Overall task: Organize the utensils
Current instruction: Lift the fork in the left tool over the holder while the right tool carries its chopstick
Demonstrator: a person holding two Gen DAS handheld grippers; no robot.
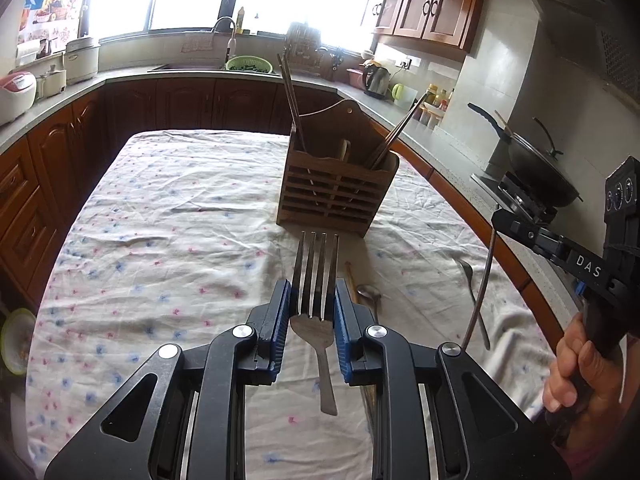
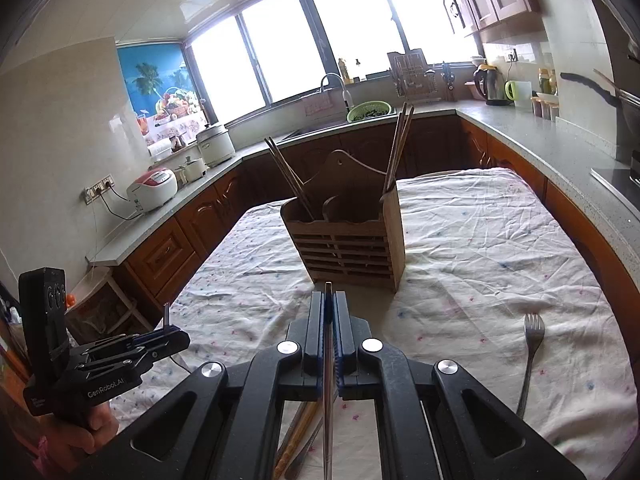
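Observation:
A wooden slatted utensil holder (image 1: 340, 184) stands on the cloth-covered table (image 1: 160, 220), with chopsticks (image 1: 290, 100) leaning in its side compartments. My left gripper (image 1: 312, 308) is shut on a steel fork (image 1: 316, 280), tines pointing at the holder, held above the table. My right gripper (image 2: 329, 320) is shut on a thin metal utensil handle (image 2: 328, 380), seen edge-on, in front of the holder (image 2: 348, 240). In the left wrist view the right gripper (image 1: 500, 220) holds this curved handle (image 1: 480, 292) hanging down.
A spoon (image 1: 370, 294), a wooden chopstick (image 1: 351, 284) and another spoon (image 1: 472, 292) lie on the cloth. A second fork (image 2: 530, 356) lies right of my right gripper. More chopsticks (image 2: 296, 440) lie under it. Counters, sink and stove surround the table.

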